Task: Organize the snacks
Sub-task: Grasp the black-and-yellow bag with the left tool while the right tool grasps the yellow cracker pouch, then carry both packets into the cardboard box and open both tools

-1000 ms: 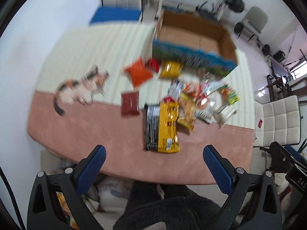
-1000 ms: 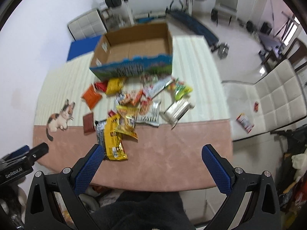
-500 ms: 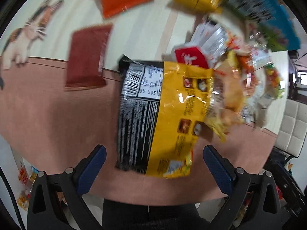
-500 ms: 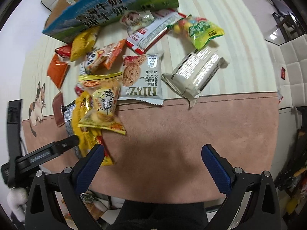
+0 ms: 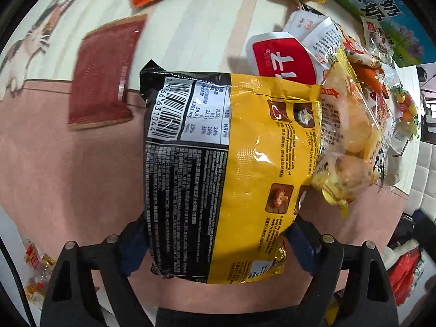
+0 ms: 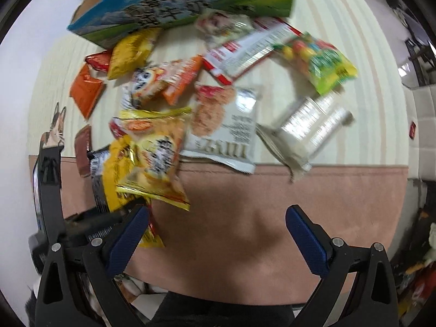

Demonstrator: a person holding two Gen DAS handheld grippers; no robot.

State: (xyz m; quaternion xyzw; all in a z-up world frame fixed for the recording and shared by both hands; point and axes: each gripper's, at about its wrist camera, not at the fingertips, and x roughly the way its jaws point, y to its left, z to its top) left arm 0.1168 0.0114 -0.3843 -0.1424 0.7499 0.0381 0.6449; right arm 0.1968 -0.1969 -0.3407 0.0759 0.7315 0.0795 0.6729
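Closing in on the noodle pack (image 5: 218,169): your left gripper (image 5: 218,248) straddles its near end, blue pads set wide at either side of the pack. Whether the pads already touch it I cannot tell; nothing is pinched yet. The pack lies flat across the pink strip of the mat (image 5: 68,169), far end on the cream part, near the table's front edge.

Watch the chip bag (image 5: 346,147). It rests on the pack's right edge, so a straight lift would likely drag it along or tip it off. Squeeze low on the near end, get both film layers, then slide the pack toward you before lifting so the chip bag drops clear.

The red sachet (image 5: 283,57) pokes out from under the far edge; leave it.

Your right gripper (image 6: 218,234) hangs spread wide over bare mat, holding nothing. Keep it out of the left's path, since the left gripper shows just beside its left pad.

The box (image 6: 188,5) sits beyond the pile, open side up, probably the drop target.
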